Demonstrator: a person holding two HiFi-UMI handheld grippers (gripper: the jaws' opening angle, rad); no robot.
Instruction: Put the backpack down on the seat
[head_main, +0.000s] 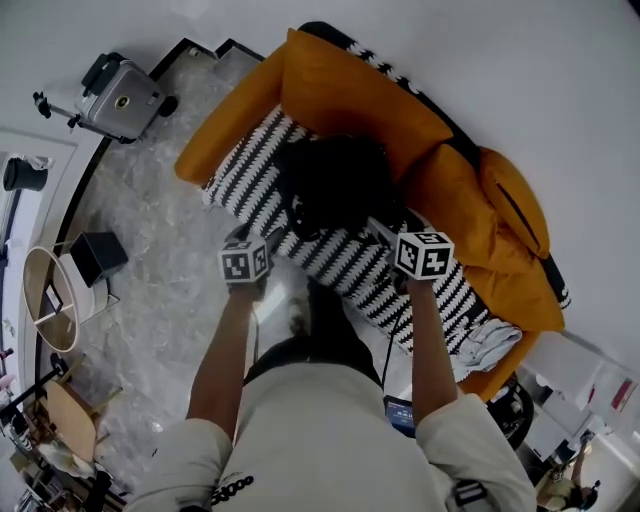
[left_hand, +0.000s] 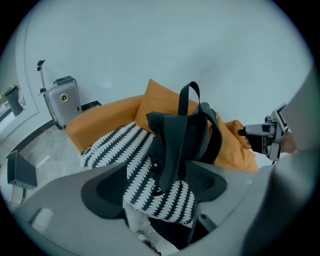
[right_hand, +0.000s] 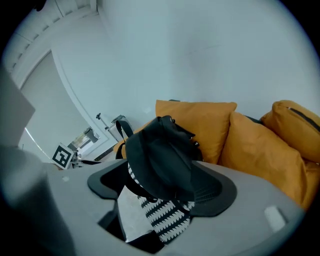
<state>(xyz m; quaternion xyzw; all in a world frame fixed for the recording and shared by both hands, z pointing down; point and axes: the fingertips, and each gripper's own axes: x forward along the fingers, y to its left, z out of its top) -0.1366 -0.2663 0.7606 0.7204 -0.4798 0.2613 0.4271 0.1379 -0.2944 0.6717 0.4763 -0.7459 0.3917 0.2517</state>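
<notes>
Backpack (head_main: 335, 185) upright on seat (head_main: 340, 262), handle loop (left_hand: 189, 95) up (long axis vertical); left claw (left_hand: 157, 187), right claw (right_hand: 160, 187) both spread open.

1. Here's the orange sofa (head_main: 230, 125), its seat under a black-and-white zigzag cover (head_main: 340, 262) that runs nearly the whole length.
2. Standing on that cover, up against the big orange back cushion (head_main: 350, 95), is the black backpack (head_main: 335, 185).
3. Further along the back are two more orange cushions (head_main: 455, 190) (the far one (head_main: 515, 200) has a dark zip line).
4. At the seat's far end a pale crumpled cloth (head_main: 487, 345) spills over the edge.
5. Down below is the grey marble floor (head_main: 160, 270), with a silver suitcase (head_main: 120, 97) standing near the sofa's arm.
</notes>
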